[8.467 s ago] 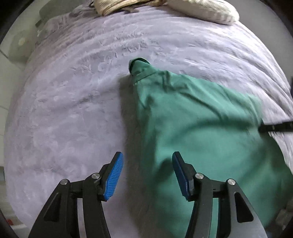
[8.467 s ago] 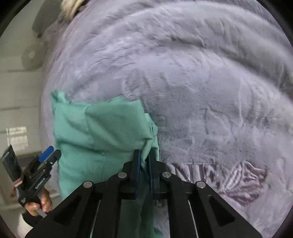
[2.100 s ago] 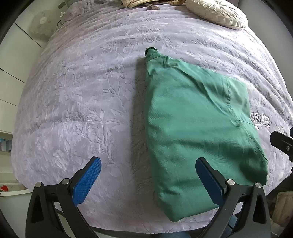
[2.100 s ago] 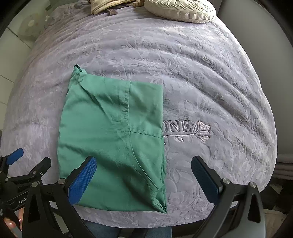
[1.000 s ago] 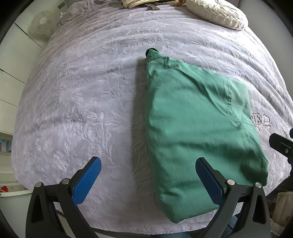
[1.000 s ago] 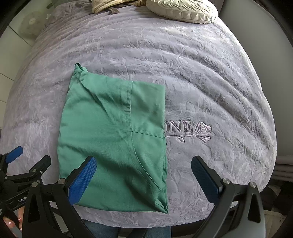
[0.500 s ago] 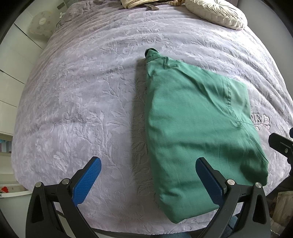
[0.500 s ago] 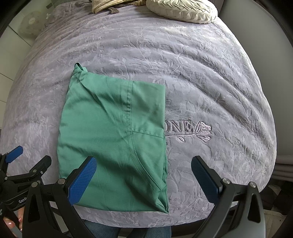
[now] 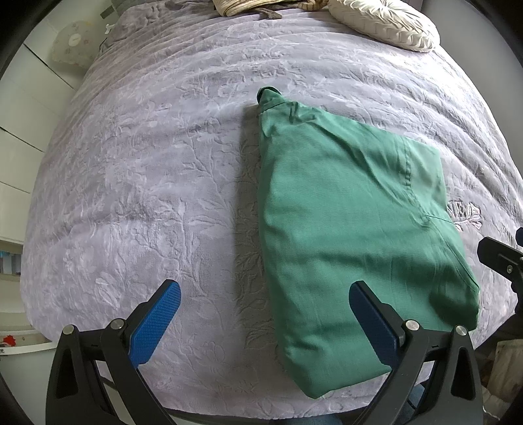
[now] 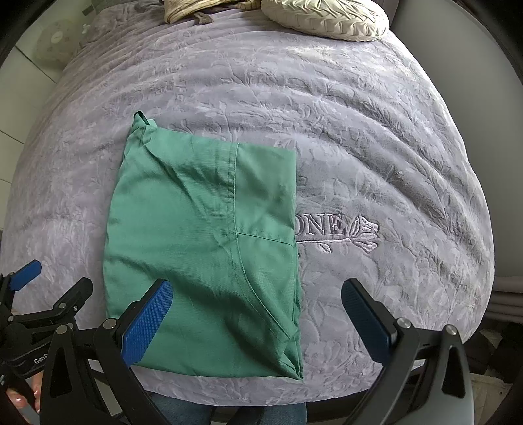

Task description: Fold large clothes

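A green garment (image 9: pixel 353 229) lies folded into a compact rectangle on the purple bedspread (image 9: pixel 147 163), near the bed's front edge. It also shows in the right wrist view (image 10: pixel 209 248), with a small loop sticking out at its far left corner. My left gripper (image 9: pixel 264 323) is wide open and empty, held above the bed's front edge, left of the garment's near end. My right gripper (image 10: pixel 258 317) is wide open and empty above the garment's near right corner. Neither touches the cloth.
A cream pleated cushion (image 10: pixel 327 19) and a bundle of beige cloth (image 10: pixel 193 9) lie at the bed's far end. Embroidered lettering (image 10: pixel 333 229) shows on the bedspread right of the garment. White cabinets (image 9: pixel 19 124) stand at the left.
Since 8.5 s ago the right gripper let go of the garment and both grippers opened wide and drew back. Over the last second nothing has visibly moved.
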